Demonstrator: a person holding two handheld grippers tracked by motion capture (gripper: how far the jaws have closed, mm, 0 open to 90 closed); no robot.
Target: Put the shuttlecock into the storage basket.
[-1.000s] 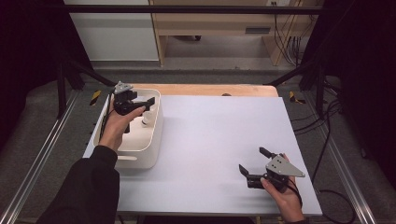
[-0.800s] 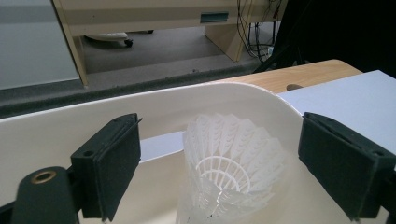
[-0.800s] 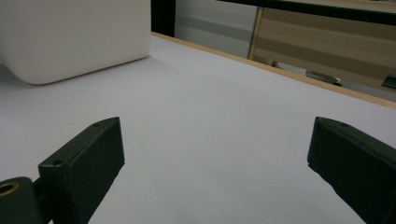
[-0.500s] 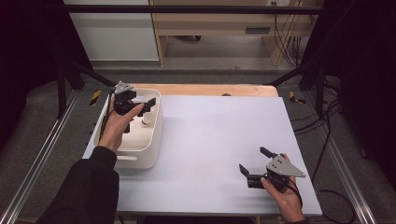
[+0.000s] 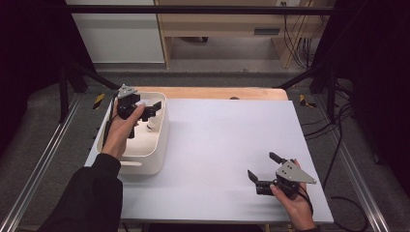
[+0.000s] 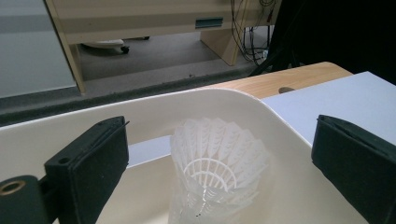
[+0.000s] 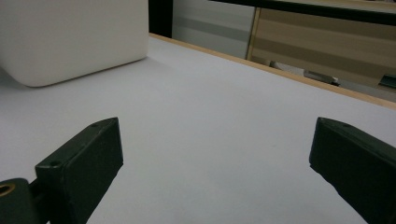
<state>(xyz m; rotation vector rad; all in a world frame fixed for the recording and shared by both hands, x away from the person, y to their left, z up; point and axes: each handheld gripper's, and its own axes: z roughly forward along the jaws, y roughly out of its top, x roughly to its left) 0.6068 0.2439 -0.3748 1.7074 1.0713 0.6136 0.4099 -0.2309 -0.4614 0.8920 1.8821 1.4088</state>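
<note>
Shuttlecock [image 6: 217, 170], white and feathered, stands inside the cream tub [image 6: 289, 135] between the just-opened, non-touching jaws of the left gripper [image 6: 219, 154], while the right gripper [image 5: 263, 169] hovers wide apart over the white table [image 5: 227, 140] well away.

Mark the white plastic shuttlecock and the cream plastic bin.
white plastic shuttlecock [image 6: 219, 163], left gripper view, on its feathered skirt
cream plastic bin [image 5: 155, 155], high view, on its right outer wall
</note>
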